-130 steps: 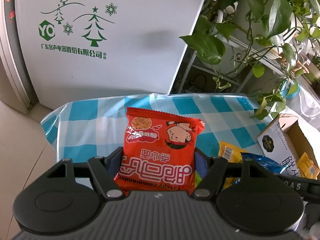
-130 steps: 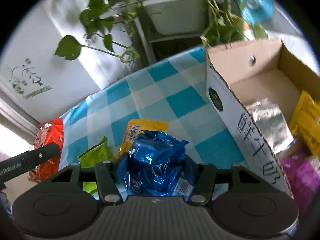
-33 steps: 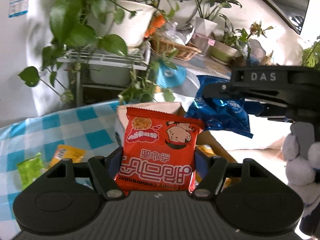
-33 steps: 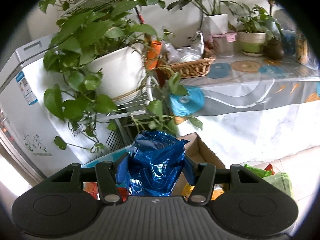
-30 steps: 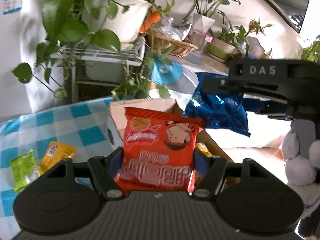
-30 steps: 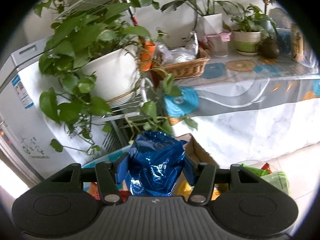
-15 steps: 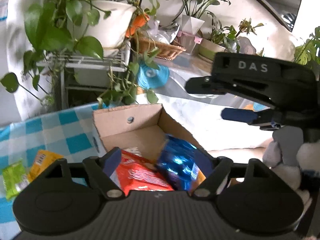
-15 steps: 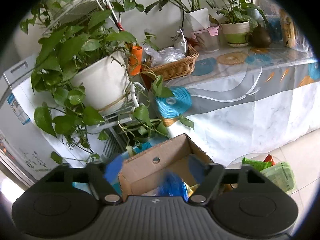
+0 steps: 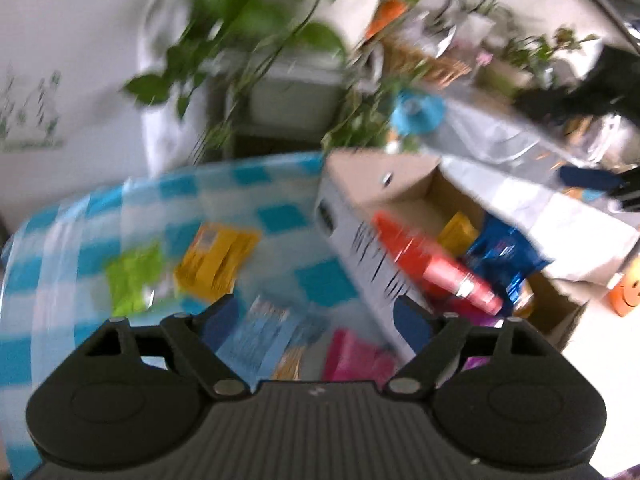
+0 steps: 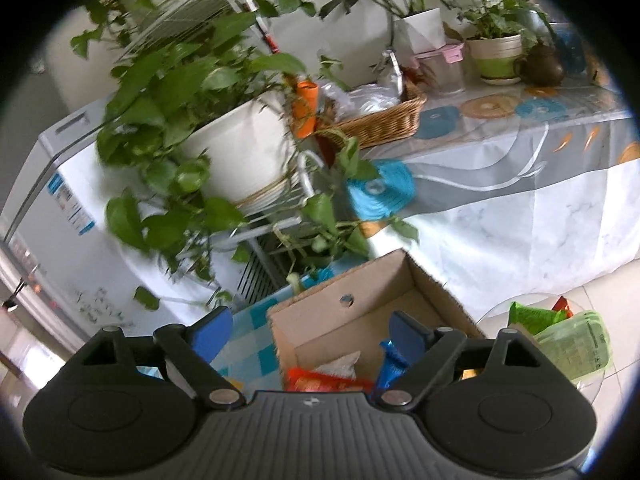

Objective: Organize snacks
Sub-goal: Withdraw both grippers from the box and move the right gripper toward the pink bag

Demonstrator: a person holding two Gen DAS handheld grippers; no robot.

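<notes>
Both grippers are opening with nothing between their fingers. Ahead of the right gripper (image 10: 310, 330), a red packet (image 10: 324, 383) and blue bag (image 10: 390, 362) are lying in the cardboard box (image 10: 344, 300). Beyond the left gripper (image 9: 316, 316), a yellow packet (image 9: 218, 258) and green packet (image 9: 132, 276) are lying on the checked cloth (image 9: 276, 184).

Daylit room: white fridge (image 10: 68, 200), potted plants (image 10: 224, 148) on a rack, cloth-draped table (image 10: 532, 184), tiled floor (image 10: 612, 300).

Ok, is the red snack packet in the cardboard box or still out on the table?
In the box: the red packet lies inside the cardboard box, beside a blue packet.
</notes>
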